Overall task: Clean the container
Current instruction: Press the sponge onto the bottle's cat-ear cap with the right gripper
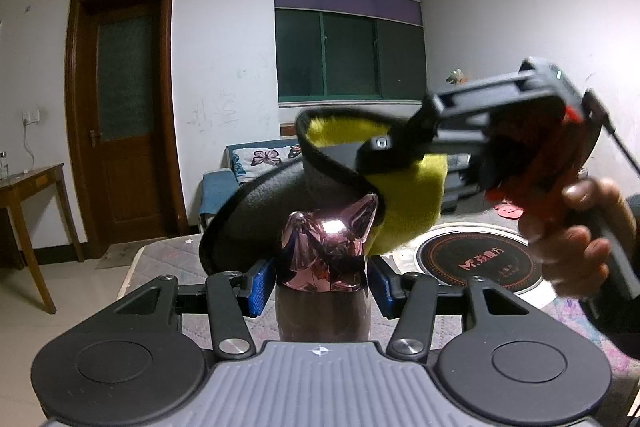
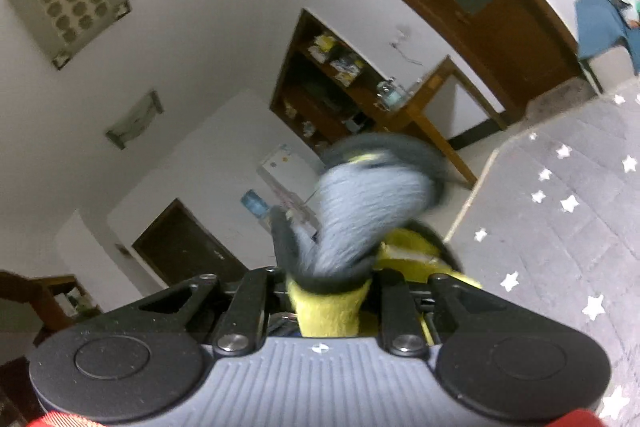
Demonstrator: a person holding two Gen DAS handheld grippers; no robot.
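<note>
Above the grey star-print table's (image 1: 160,259) near edge, your left gripper (image 1: 320,287) clamps the shiny pink cat-eared metal bottle (image 1: 328,251); your right gripper (image 1: 384,147) pinches the yellow-and-grey microfibre cloth (image 1: 404,223). Wipe with firm, overlapping passes.

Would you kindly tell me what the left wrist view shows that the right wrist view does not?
Only the left wrist view shows the shiny pink cat-eared bottle clamped in the left gripper, the round black induction cooktop, and the green-framed window. Only the right wrist view shows the wooden shelf unit. Both show the yellow-and-grey cloth held by the right gripper.
</note>
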